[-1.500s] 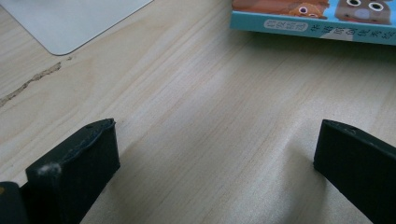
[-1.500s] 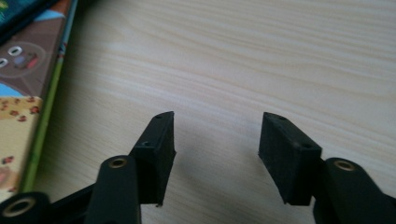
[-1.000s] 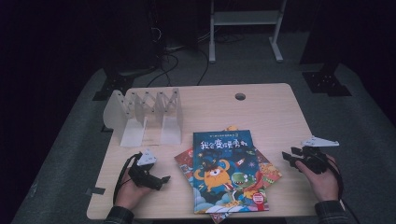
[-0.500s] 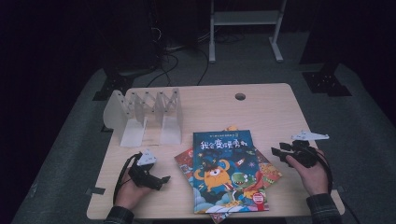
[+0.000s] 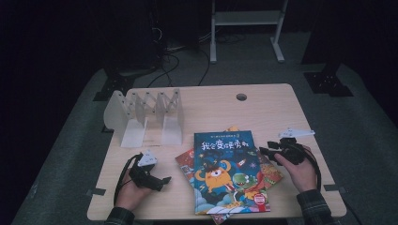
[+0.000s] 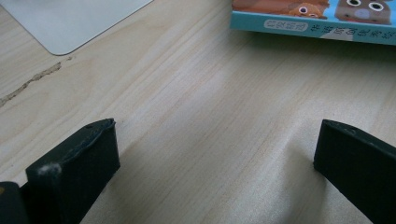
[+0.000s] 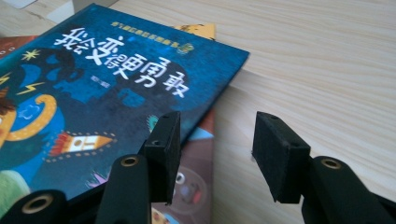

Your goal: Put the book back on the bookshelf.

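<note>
table: light wood table (image 5: pixel 263 110), small round hole (image 5: pixel 241 97) near its far edge | rack: white folding rack (image 5: pixel 143 115) upright at the far left part of the table | floor: grey mat (image 5: pixel 70 154) around the table, black cables (image 5: pixel 176 58) and a white metal frame (image 5: pixel 246 18) behind it

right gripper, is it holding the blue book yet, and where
No. The right gripper is open beside the blue book, by its right edge, gripping nothing.
</note>
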Demonstrator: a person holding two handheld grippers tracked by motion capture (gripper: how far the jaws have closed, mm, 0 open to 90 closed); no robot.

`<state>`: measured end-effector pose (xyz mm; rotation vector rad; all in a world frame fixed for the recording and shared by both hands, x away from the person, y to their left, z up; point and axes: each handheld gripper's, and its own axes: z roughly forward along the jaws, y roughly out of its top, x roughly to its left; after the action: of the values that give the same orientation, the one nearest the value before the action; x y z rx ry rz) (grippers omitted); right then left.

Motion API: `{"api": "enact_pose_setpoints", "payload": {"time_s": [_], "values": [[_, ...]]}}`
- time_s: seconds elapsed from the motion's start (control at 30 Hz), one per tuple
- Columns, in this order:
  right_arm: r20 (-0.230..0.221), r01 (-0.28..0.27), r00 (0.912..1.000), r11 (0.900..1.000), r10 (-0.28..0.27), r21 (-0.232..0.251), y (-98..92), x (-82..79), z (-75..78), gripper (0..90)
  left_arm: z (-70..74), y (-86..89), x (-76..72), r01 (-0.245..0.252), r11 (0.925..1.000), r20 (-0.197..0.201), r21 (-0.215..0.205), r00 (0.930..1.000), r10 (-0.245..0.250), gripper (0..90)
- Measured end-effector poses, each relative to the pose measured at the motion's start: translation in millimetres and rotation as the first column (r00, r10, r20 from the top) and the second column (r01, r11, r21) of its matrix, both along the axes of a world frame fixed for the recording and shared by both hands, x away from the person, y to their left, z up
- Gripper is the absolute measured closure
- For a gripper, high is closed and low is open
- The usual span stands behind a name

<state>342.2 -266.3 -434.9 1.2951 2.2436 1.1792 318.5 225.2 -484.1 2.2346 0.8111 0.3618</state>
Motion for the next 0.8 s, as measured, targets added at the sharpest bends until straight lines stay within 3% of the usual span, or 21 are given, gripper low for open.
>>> {"api": "enact_pose_setpoints", "payload": {"time_s": [0.47, 0.8], "values": [[-0.037, -0.043, 0.9984, 0.999, 0.043, 0.010, 24.2, 10.1, -7.0, 50.8, 0.0, 0.0, 0.0, 0.000, 1.0000, 0.000, 0.000, 1.0000, 0.000, 0.0], [-0.066, -0.075, 0.9950, 0.997, 0.075, 0.008, 30.7, 12.0, -12.3, 52.7, 4.4, -2.0, -0.1, 0.001, 0.9999, -0.015, -0.012, 0.9999, -0.001, 0.0]]}}
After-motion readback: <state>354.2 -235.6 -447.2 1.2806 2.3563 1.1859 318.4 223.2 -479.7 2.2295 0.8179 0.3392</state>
